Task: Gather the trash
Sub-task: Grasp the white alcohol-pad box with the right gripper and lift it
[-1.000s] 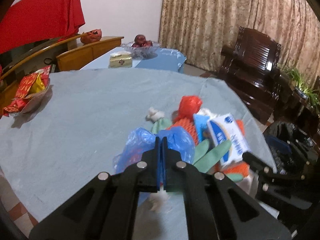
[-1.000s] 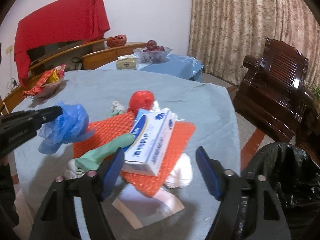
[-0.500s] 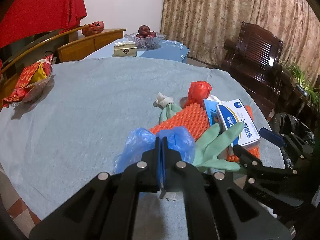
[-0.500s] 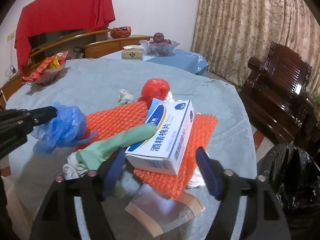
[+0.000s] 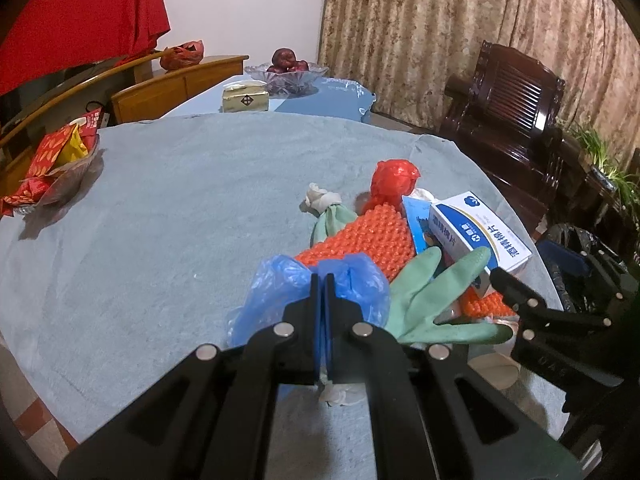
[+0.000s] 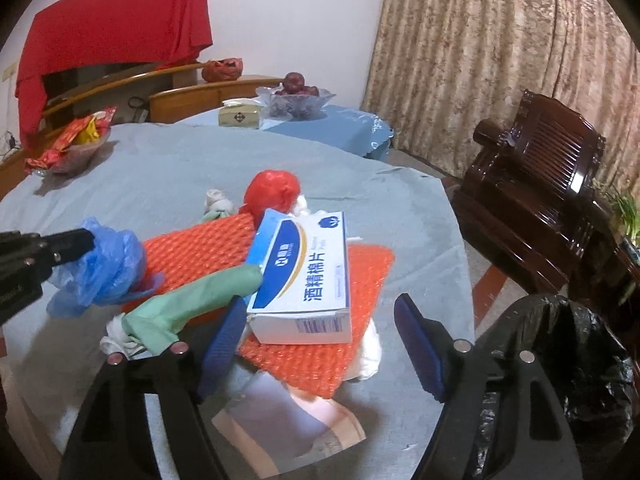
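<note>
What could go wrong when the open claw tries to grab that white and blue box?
The box rests on the green glove and the bumpy orange sheet, so the open right gripper might drag them along or tip the box. The left gripper pinches only a thin fold of the blue plastic bag, which could slip loose.

Matt grey-blue cloth (image 6: pixel 168 168) covers the table. On it lie a thin crinkled blue plastic bag (image 6: pixel 104 268), bumpy orange foam mesh (image 6: pixel 200 248), a smooth cardboard box (image 6: pixel 308 276) and a matt green rubber glove (image 5: pixel 432 300). Far right, a glossy dark wooden chair (image 6: pixel 552 184).
</note>
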The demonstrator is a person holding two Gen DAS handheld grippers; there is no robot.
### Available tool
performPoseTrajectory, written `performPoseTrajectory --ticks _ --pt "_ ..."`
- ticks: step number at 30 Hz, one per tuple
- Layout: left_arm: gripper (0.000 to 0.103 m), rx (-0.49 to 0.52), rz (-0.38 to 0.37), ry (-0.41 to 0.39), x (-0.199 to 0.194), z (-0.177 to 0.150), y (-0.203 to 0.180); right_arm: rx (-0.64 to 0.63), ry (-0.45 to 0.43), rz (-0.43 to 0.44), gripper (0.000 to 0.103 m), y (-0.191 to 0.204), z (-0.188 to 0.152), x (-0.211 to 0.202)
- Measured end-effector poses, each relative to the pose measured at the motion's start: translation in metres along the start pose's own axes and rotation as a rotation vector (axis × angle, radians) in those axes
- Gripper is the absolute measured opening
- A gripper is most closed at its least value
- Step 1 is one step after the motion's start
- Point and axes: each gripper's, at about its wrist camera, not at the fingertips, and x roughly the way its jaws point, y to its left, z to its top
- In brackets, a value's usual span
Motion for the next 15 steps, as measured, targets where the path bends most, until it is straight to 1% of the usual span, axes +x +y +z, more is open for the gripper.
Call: performPoseTrajectory --ticks 4,6,7,8,11,15 --pt "0.001 -0.003 0.004 0.006 0.002 0.0 0.0 -0.023 0.008 0.018 0.071 0.008 0.002 0.009" --pt "0.001 -0.002 0.007 0.008 0.002 0.001 0.0 -0.017 0.017 0.033 0.067 0.011 0.003 0.015" --pt "0.001 -0.004 0.008 0.01 0.002 0.001 0.001 -0.011 0.024 0.043 0.062 0.012 0.004 0.019" --pt "0.001 -0.004 0.008 0.01 0.002 0.001 0.002 -0.004 0.035 0.056 0.06 0.012 0.005 0.023" --pt "0.001 -0.008 0.007 0.008 0.001 0.003 0.003 -0.001 0.046 0.058 0.06 0.009 0.007 0.027" --pt "0.001 -0.004 0.001 -0.001 -0.001 0.005 -0.002 0.011 0.034 0.083 0.059 0.002 0.006 0.017"
